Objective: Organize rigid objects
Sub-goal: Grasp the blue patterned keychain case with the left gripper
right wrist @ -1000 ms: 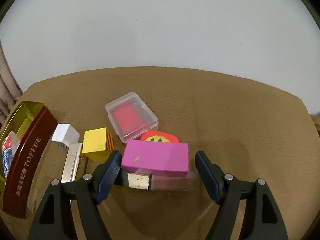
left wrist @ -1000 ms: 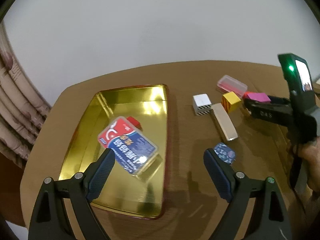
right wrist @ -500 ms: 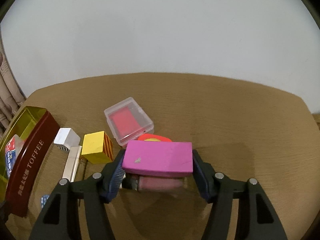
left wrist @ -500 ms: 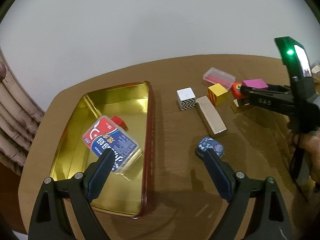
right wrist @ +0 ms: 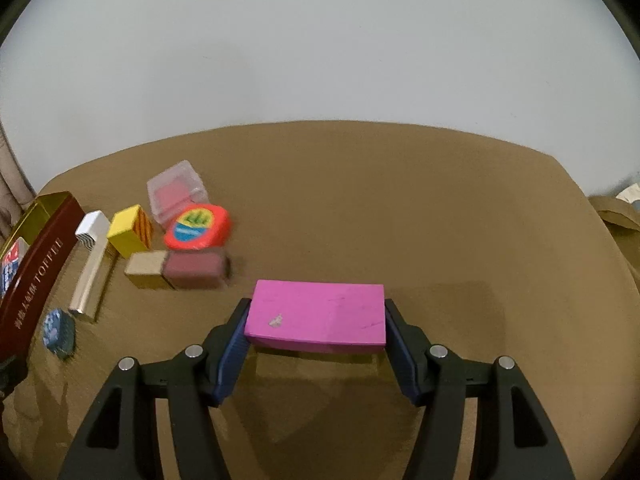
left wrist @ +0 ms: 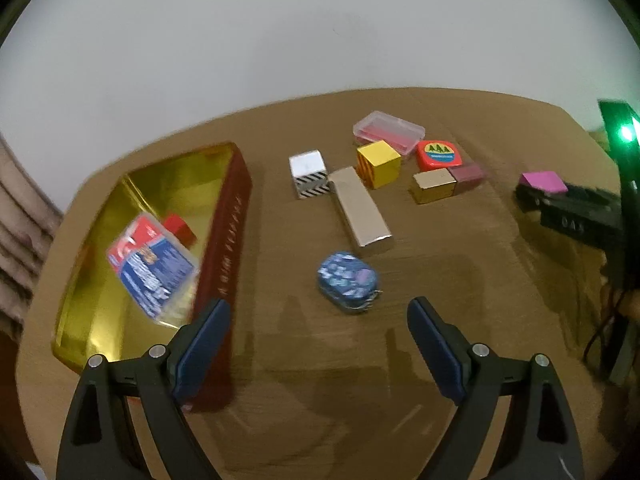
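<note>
Our right hand-held gripper (right wrist: 316, 334) is squeezing the pink block (right wrist: 316, 316) by its short ends, lifted above the brown table (right wrist: 440, 220). The gold tin (left wrist: 160, 208) lies far to its left. Our left hand-held gripper (left wrist: 320, 332) is wide and empty, with the little blue tin (left wrist: 347, 280) just ahead.
</note>
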{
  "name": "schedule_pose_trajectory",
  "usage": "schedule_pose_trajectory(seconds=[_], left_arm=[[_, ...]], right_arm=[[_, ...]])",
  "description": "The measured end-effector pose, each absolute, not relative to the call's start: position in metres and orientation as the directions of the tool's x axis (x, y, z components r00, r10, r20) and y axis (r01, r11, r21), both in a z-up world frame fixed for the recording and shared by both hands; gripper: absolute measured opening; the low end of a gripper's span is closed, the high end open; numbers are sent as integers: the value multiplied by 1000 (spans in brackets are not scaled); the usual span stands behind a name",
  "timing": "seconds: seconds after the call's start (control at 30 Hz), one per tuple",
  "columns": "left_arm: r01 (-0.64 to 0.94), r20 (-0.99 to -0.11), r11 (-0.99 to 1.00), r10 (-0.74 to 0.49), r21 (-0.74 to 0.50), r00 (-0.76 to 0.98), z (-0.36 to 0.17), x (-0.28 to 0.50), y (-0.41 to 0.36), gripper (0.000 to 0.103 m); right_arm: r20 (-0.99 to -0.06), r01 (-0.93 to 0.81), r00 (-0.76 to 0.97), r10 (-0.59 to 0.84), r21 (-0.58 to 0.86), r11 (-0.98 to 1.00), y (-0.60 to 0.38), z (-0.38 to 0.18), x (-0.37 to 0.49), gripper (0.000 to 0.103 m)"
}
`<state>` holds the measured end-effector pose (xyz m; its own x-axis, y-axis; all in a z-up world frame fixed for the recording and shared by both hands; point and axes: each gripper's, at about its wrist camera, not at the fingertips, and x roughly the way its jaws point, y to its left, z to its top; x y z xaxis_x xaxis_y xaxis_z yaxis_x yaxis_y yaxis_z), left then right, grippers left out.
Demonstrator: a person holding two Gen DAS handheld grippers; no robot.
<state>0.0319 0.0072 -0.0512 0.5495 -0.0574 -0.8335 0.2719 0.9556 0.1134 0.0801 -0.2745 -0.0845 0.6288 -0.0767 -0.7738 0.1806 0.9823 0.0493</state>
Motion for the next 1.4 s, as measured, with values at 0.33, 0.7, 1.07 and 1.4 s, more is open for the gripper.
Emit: schedule_pose_trajectory(seconds=[0.33, 0.7, 1.07, 1.4], left_arm=[[104, -906, 994, -75, -34, 418, -73, 66, -8, 84], [-67, -922, 996, -21, -51, 386, -89, 82, 6, 44], [-33, -921, 997, -55, -74, 385, -86, 89, 5, 32], [24, -912, 997, -74, -71, 403, -66, 73, 5, 32]], right_arm=[[-779, 171, 622, -81, 34, 985, -278, -89, 73, 64], [-775, 169, 629, -59, 62, 984, -284, -86, 70, 66], [-774, 171, 630, -57, 67, 983, -285, -85, 66, 66], [-778, 173, 624, -73, 47, 984, -281, -85, 68, 66]])
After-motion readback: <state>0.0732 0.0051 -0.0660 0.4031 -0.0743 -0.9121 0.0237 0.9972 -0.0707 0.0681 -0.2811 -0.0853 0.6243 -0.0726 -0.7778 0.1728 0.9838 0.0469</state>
